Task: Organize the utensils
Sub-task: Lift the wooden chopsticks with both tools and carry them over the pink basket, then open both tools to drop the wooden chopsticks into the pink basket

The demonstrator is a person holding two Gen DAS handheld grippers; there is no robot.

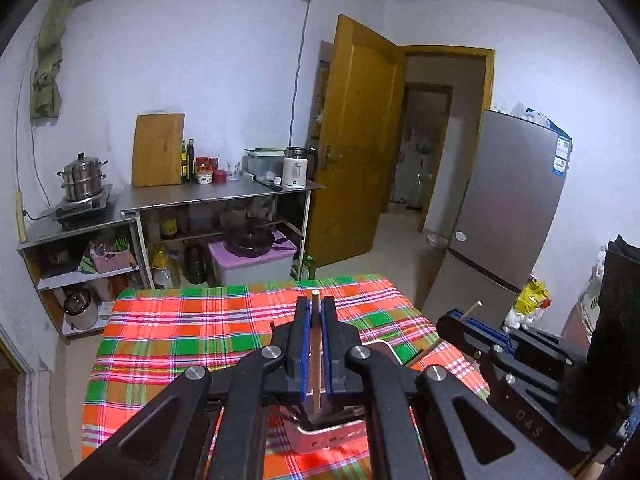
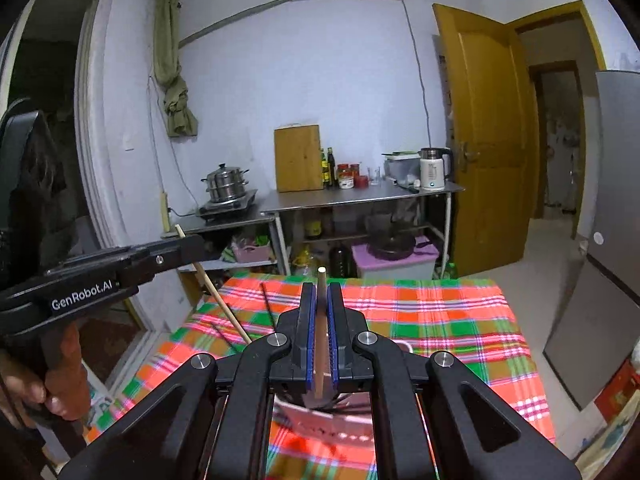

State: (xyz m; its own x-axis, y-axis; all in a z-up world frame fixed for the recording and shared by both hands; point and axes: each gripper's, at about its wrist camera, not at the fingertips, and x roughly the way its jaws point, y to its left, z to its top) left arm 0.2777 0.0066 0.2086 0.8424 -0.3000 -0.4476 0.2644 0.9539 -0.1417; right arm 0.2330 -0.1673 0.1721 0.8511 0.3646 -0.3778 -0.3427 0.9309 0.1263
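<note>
My left claw (image 1: 316, 312) is clamped on a wooden chopstick (image 1: 316, 360), and my right claw (image 2: 321, 300) pinches a second chopstick (image 2: 320, 340). Both sticks run down into the pale utensil holder (image 1: 320, 438) on the near part of the plaid surface (image 1: 192, 328) (two dark chopsticks (image 2: 268, 308) lie to its left).

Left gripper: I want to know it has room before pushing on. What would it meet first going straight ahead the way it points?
Nothing close, it seems. The left gripper, shut on a wooden chopstick, points out over the checked tablecloth toward the lilac storage box beyond the table's far edge. Depth is unclear.
</note>
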